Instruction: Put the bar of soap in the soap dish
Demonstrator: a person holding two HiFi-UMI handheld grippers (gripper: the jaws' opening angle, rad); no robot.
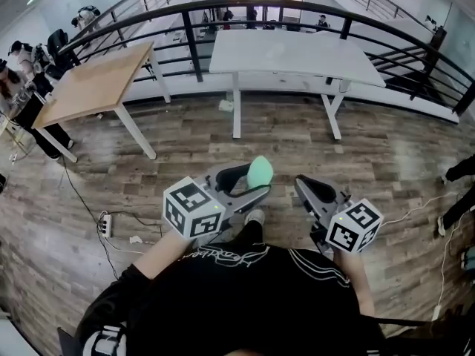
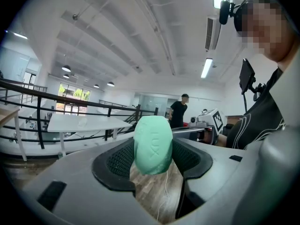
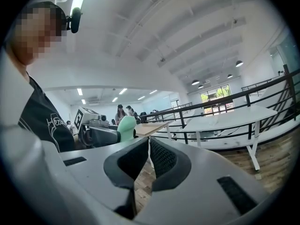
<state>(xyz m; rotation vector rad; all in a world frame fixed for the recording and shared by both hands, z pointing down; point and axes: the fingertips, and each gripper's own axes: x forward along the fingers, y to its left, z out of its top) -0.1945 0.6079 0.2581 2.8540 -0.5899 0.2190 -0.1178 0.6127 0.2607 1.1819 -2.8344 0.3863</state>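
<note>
Above the wooden floor (image 1: 223, 150), close before the person's chest, two tools are held side by side. The bar of soap (image 2: 152, 144) (pale green, with letters pressed into its face) is clamped upright between the pads of the left tool (image 1: 258, 178), its top standing proud of the jaws. The right tool (image 3: 149, 146), at three o'clock of the left one, is seen with its jaws brought together and nothing between them. Across the floor a white counter (image 1: 297, 54) is seen at twelve o'clock and a wooden counter (image 1: 96, 80) at ten o'clock, both set before a dark railing (image 1: 260, 6).
</note>
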